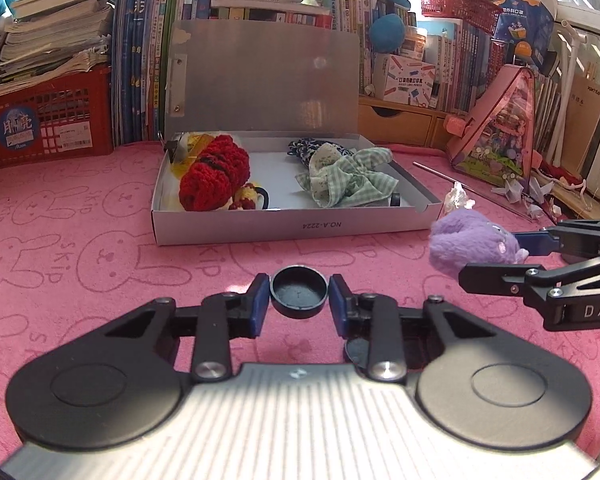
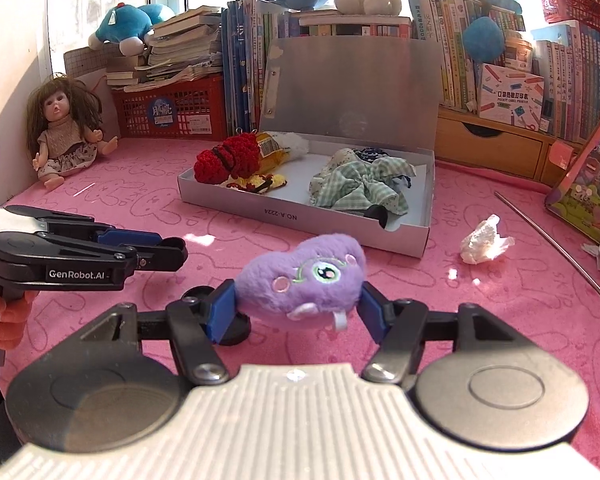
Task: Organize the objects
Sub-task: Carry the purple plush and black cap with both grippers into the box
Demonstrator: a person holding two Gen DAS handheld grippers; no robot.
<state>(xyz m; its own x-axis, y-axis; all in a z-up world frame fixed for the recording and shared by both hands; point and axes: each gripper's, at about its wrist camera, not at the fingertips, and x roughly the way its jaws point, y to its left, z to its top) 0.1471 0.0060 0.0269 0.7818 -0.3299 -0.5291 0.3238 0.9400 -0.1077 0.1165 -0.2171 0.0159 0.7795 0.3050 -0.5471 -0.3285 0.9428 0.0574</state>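
Presently, the purple plush toy (image 2: pixel 304 280) sits clamped between the blue pads of the right tool (image 2: pixel 298 308), lifted above the pink desk (image 2: pixel 480 312); the left tool (image 1: pixel 299 294) grips a small black cap (image 1: pixel 299 293). Step in hand: carrying both toward the open grey box (image 2: pixel 300 216). Next: clear its front wall, release into a free gap.

Purple toy (image 2: pixel 300 280): fluffy plush, embroidered eye. Round cap (image 1: pixel 298 295): matt black plastic. Open box (image 1: pixel 292 224): smooth grey card, dull sheen inside lid. Red bundle (image 1: pixel 214 174): coarse crochet yarn. Checked bow (image 2: pixel 360 188): thin woven cloth. Table cover (image 1: pixel 80 248): pink towelling, pressed rabbit pattern. Crate (image 1: pixel 44 124): red plastic lattice.
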